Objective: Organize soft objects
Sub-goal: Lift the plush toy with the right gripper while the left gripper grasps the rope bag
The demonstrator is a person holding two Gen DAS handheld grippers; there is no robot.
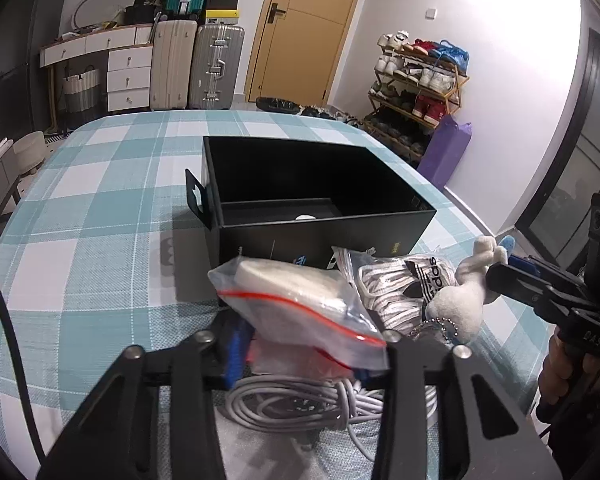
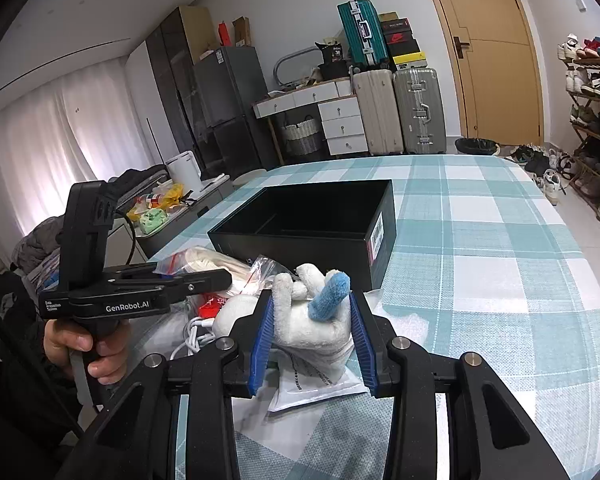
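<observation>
Left wrist view, stock at this stage, largest first. Checked bedcover [image 1: 100, 184]: work surface, spread under all items. Black box [image 1: 320, 196]: open, set beyond both pairs of fingers; nothing soft is seen inside, so no item is judged stowed yet. Zip bag [image 1: 300, 312] with red seal, pale soft contents: held between the pads of the left gripper [image 1: 308, 356], jaws narrowed onto it, not yet carried to the box. Plush toy [image 2: 312, 320], white with a blue part: pinched between the blue pads of the right gripper [image 2: 310, 344], jaws drawn in tight on its body, short of the box. Bagged white laces [image 1: 396, 288]: lying between the two grippers, ahead of the left fingers, untouched. White cable coil [image 1: 292, 404]: beneath the left fingers, untouched. Judgement: two items gripped, none boxed; remainder outstanding.
</observation>
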